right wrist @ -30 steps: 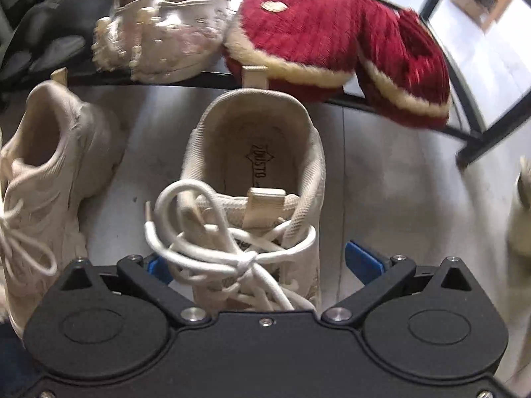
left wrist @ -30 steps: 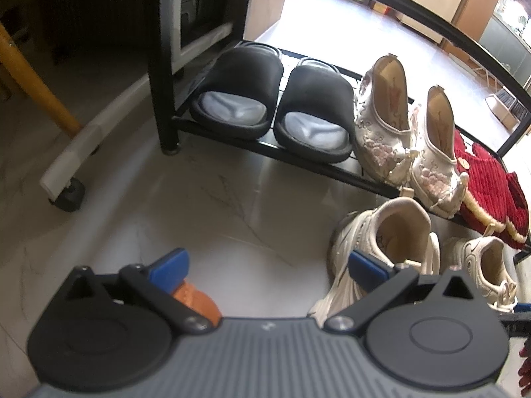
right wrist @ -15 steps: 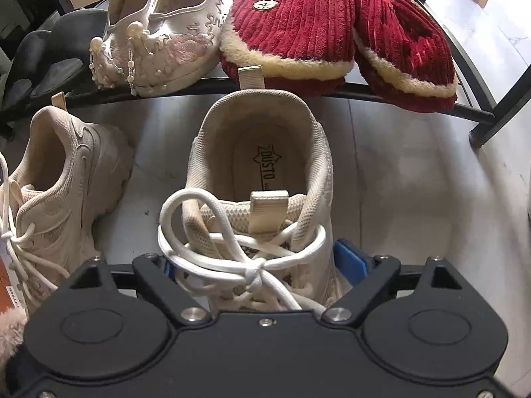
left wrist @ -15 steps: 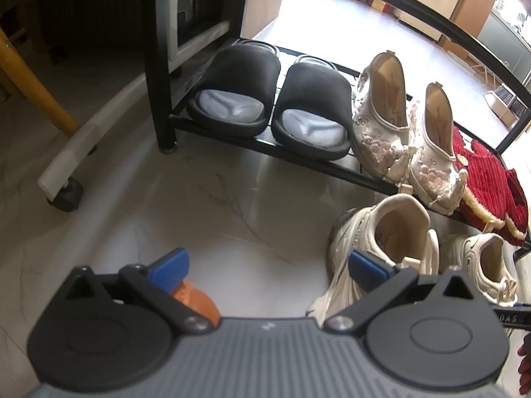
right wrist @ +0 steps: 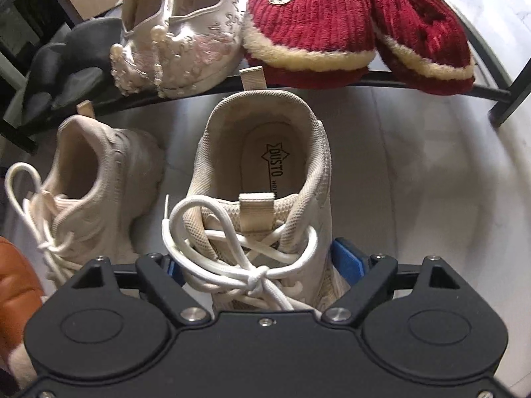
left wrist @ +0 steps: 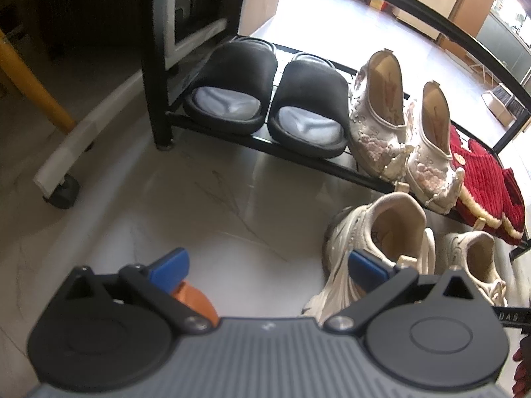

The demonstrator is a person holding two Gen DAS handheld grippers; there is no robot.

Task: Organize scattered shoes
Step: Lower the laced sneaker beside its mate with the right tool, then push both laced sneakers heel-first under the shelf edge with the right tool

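Low in the right wrist frame, the right gripper (right wrist: 255, 265) straddles the laced forepart of a cream sneaker (right wrist: 262, 199) that stands on the floor (right wrist: 431, 182) with its heel toward the shoe rack (right wrist: 431, 83). Its jaws have just been closing, and the blue pads (right wrist: 348, 262) that stood clear of the shoe a second ago now sit against its sides, so I judge the grip made or nearly made. Its mate, the second sneaker (right wrist: 89, 192), stands just beside it at the left of the frame. On the rack's bottom shelf, black slides (left wrist: 265, 99), beaded white shoes (left wrist: 398, 126) and red slippers (right wrist: 332, 26) already sit paired. At the bottom of the left wrist frame, the left gripper (left wrist: 265, 268) hangs with jaws apart over bare floor, nothing between them. With the sneaker clamped, the likely next step is carrying it to a place by the rack.
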